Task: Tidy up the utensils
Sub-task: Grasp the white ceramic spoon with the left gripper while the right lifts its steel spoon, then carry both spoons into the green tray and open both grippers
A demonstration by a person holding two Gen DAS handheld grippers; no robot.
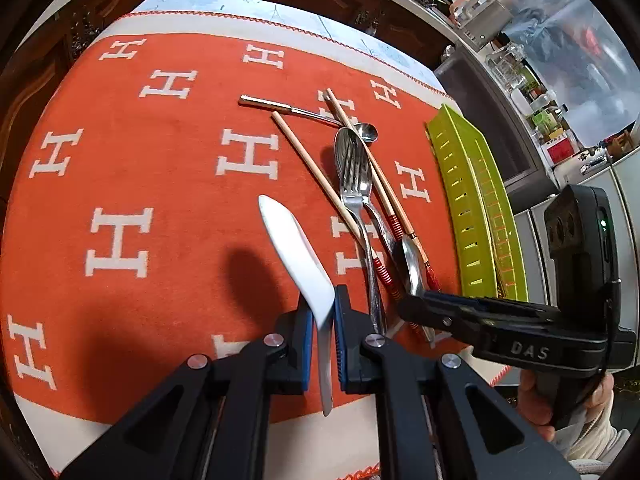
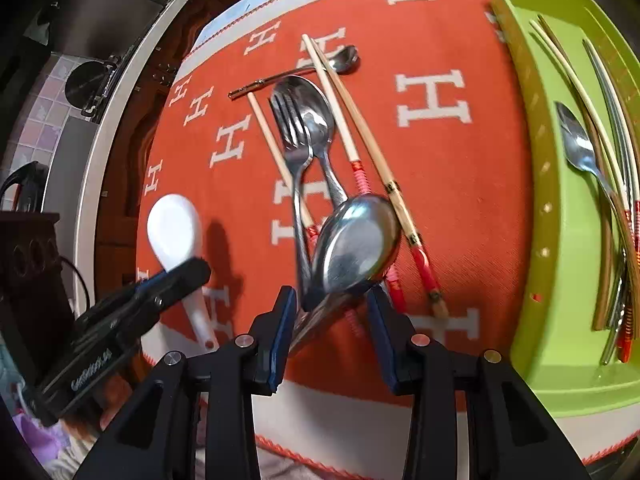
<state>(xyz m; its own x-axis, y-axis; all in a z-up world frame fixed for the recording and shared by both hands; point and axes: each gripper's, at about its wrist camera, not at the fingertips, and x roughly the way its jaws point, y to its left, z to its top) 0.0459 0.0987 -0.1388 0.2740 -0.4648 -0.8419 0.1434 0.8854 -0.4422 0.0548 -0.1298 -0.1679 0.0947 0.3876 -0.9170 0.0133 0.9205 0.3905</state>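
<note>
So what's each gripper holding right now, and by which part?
Left gripper: white ceramic spoon, held by its handle. Right gripper: large metal spoon, held at the neck below the bowl.

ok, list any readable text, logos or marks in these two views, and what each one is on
"DAS": white letters on the black body of the right tongs, seen from the left wrist view.
"H": white letter repeated as a pattern across the orange tablecloth.
White lettering on the body of the left tongs in the right wrist view: too blurred to read.
No other text is legible.
</note>
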